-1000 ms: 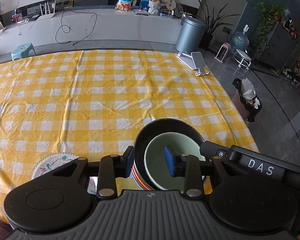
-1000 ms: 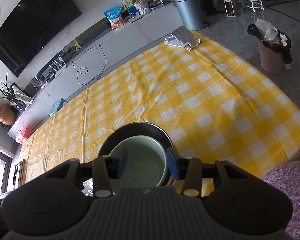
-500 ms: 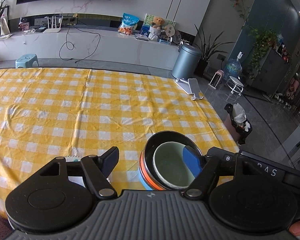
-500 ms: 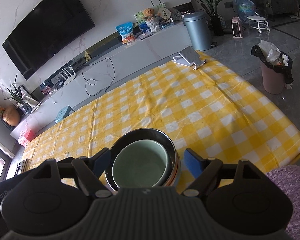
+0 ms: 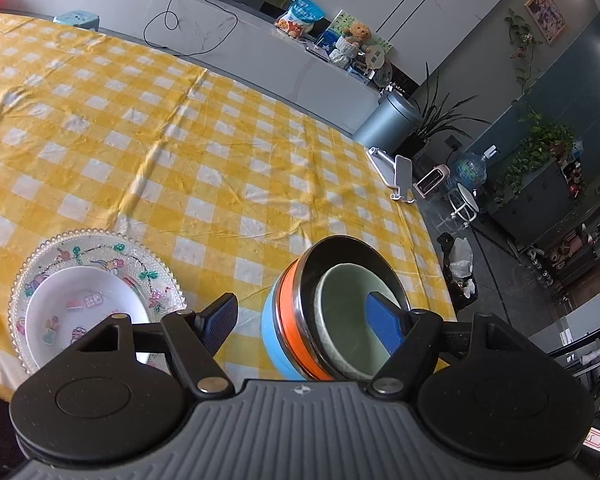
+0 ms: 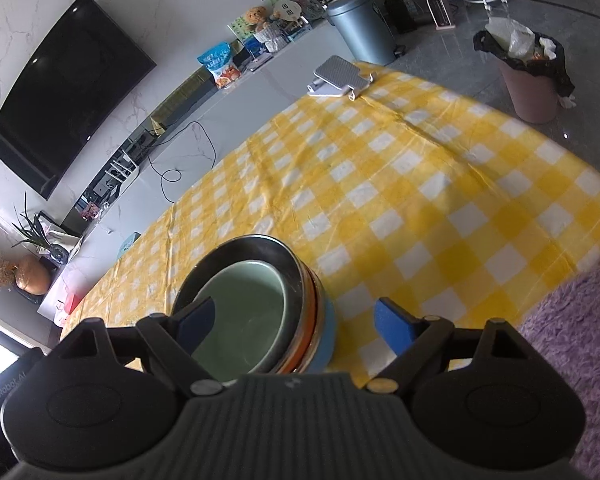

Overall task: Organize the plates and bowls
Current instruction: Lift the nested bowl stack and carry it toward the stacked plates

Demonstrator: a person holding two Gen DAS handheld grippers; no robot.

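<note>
A yellow-and-white checked tablecloth (image 5: 228, 152) covers the table. Near its front edge stands a stack of bowls (image 5: 332, 312): a steel-lined bowl with orange and blue bands, a smooth pale green bowl (image 6: 244, 316) nested inside. Both the left gripper (image 5: 302, 322) and the right gripper (image 6: 296, 326), jaws just opened wide, straddle its rim, pads clear. Left of it, a white bowl (image 5: 84, 312) sits on a beaded glass plate (image 5: 96, 248).
</note>
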